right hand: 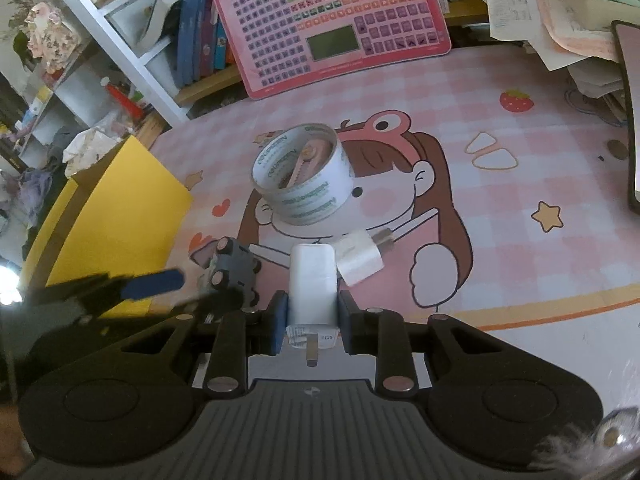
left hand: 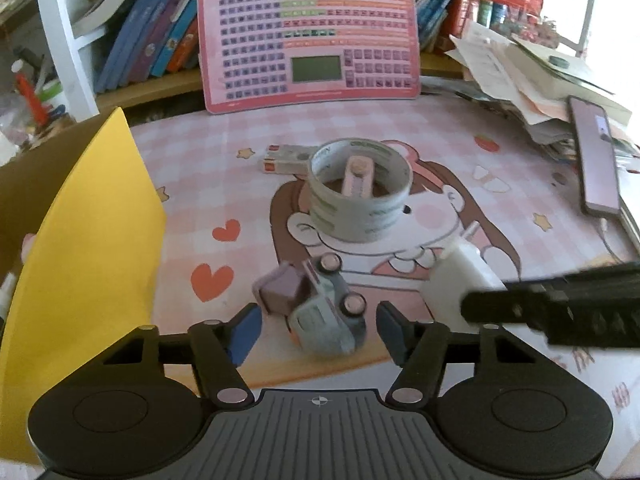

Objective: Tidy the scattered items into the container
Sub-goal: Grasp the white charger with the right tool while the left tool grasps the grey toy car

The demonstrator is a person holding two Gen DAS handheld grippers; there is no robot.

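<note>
A small toy truck point(left hand: 320, 304) lies tipped on the pink mat, between the spread blue pads of my left gripper point(left hand: 318, 330), which is open around it. It also shows in the right wrist view point(right hand: 232, 268). My right gripper point(right hand: 312, 320) is shut on a white charger plug point(right hand: 312, 288). A second white plug point(right hand: 360, 258) lies just ahead of it. A tape roll point(left hand: 360, 188) with a pink object inside stands mid-mat. The yellow-walled cardboard box point(left hand: 88, 216) is at the left.
A pink keyboard toy point(left hand: 310, 36) leans against the shelf of books at the back. A small carton point(left hand: 286, 159) lies behind the tape roll. A phone point(left hand: 596, 160) and a stack of papers point(left hand: 532, 68) sit at the right.
</note>
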